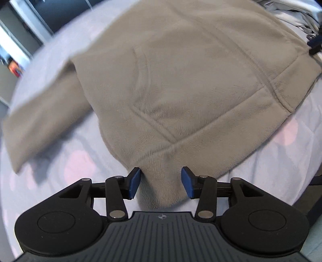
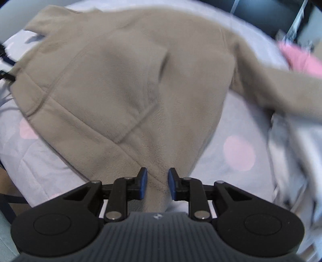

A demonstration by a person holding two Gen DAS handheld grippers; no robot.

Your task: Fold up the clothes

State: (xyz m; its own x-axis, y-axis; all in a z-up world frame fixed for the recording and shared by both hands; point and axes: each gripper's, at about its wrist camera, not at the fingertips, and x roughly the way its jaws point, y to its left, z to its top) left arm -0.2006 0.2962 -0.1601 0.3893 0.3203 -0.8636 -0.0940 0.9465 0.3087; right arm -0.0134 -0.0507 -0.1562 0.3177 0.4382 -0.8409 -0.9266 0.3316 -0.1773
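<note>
Lying spread across the bed, a beige fleece hoodie (image 1: 181, 80) fills most of both wrist views, its front pocket seams and hem band facing the cameras. One sleeve (image 1: 42, 112) trails off to the left in the left wrist view, blurred, resting on the bedcover. In the right wrist view the other sleeve (image 2: 281, 90) stretches off to the right, also blurred.

At the near hem, the left gripper (image 1: 160, 184) has a bunched corner of the fleece between its blue pads (image 1: 134, 184). The jaws stand partly apart; the left pad touches the cloth, while the right pad sits just beside it, so whether the fabric is truly pinched I cannot tell. The right gripper (image 2: 158, 185) has its jaws drawn closer, with the other hem corner squeezed between both blue pads (image 2: 143, 184) and the cloth narrowing to a tongue that runs back toward the gripper body.

Under the hoodie lies a pale lilac bedcover (image 2: 237, 125) with large soft pink dots. A pink item (image 2: 301, 58) shows at the far right of the right wrist view, near the sleeve, too blurred to identify. Crumpled grey fabric (image 1: 291, 18) lies beyond the hoodie at the upper right of the left wrist view.
</note>
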